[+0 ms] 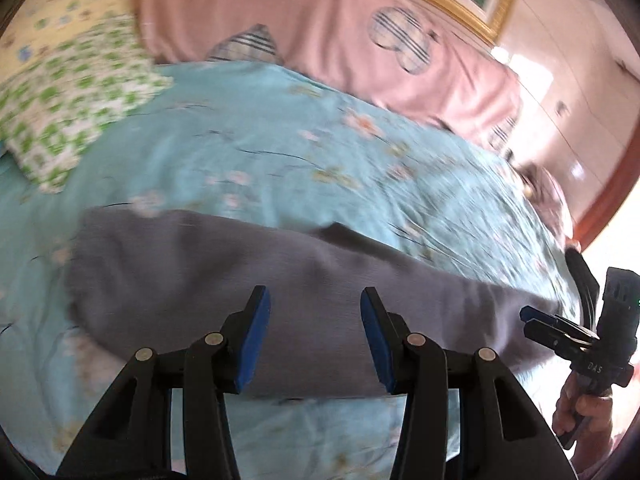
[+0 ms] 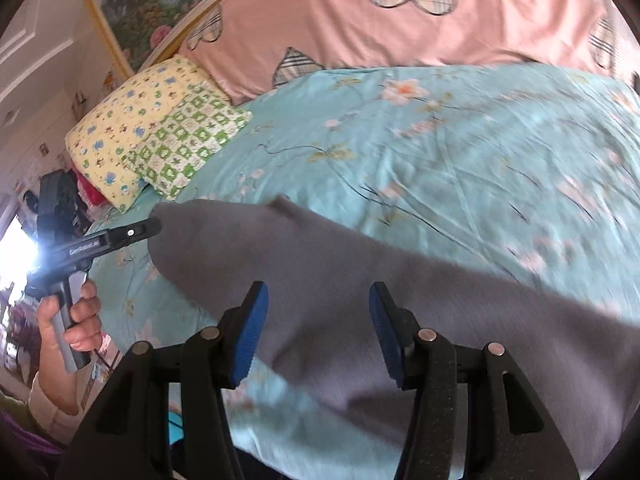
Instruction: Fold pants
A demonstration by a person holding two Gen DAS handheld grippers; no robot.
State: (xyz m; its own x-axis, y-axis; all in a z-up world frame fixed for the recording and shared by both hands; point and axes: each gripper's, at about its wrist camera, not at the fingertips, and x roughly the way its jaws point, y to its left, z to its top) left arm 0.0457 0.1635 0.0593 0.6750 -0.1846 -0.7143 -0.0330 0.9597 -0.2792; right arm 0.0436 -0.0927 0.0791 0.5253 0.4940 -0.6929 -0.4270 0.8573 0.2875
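The left gripper [image 1: 315, 336] fills the six o'clock edge of its own view, its blue pads [image 1: 256, 340] apart with nothing between them; it is released and hangs above the cloth. The right gripper [image 2: 318, 334] looks the same in its own view: blue pads [image 2: 250, 336] spread, nothing pinched, raised off the fabric.

Just beyond both sets of fingers lie the grey pants [image 1: 240, 280], folded into a long band across the bed. In the left view the band runs from nine o'clock toward three o'clock; in the right view it runs from about ten o'clock down to four o'clock. They rest flat on a light blue flowered bedspread [image 1: 280, 128], touching it along their whole length.

In the left view, at three to four o'clock, a hand [image 1: 584, 408] holds the right gripper's handle. In the right view, at eight o'clock, a hand [image 2: 76, 320] grips the left one.

Farther off, at ten o'clock in the right view, two pillows [image 2: 160, 136] lie stacked, one yellow, one green-checked. Behind the bedspread, toward twelve o'clock, a pink quilt [image 2: 360, 28] with plaid patches lies bunched. Farthest, at eleven o'clock, a gold-framed picture [image 2: 148, 4] hangs on the wall.
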